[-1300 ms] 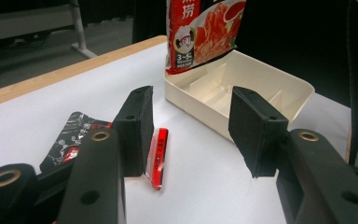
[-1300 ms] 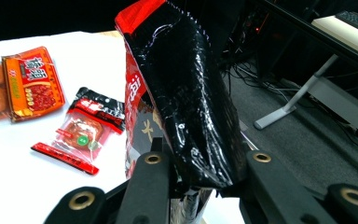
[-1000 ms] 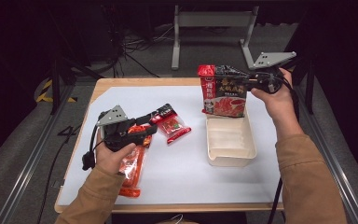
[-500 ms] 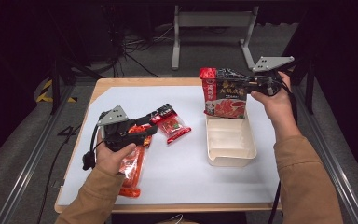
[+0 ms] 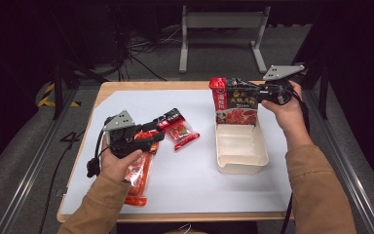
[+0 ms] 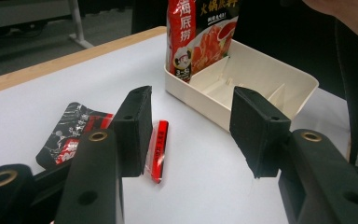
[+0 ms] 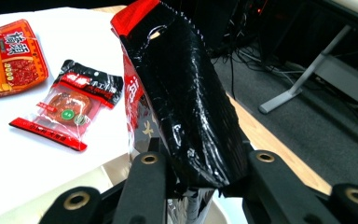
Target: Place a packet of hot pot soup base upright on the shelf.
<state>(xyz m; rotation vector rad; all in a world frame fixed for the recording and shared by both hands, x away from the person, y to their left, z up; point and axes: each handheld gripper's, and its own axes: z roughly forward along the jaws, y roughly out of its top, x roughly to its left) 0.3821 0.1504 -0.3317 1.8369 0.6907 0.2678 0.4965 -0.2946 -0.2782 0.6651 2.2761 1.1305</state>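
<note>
Goal (a guess, none is stated): packing the sauce packets into the white divided tray [image 5: 241, 165]; this is a judgement from how things lie.
Right gripper [image 5: 253, 91]: its jaws are clamped on the upper edge of the large red-and-black pouch [image 5: 236, 102], as the right gripper view shows from close up [image 7: 182, 107].
Large pouch: it is held upright at the far end of the tray, its lower end inside the tray's rim; whether it rests on the tray floor I cannot tell.
Left gripper [image 6: 191, 130]: its jaws stand wide apart with nothing between them, low over the desk [image 5: 126, 87] and aimed toward the tray.
Small red-and-black packet [image 5: 177, 129]: it lies flat on the white sheet, just ahead of the left gripper and not yet picked up.
Orange packet [image 5: 139, 178]: it lies on the sheet under the left hand [image 5: 119, 163], partly covered by it.
Done so far: at most one item is going in, and it is not yet released.
Left to do: letting go of the pouch, then probably both flat packets; the tray's near compartments look empty.
</note>
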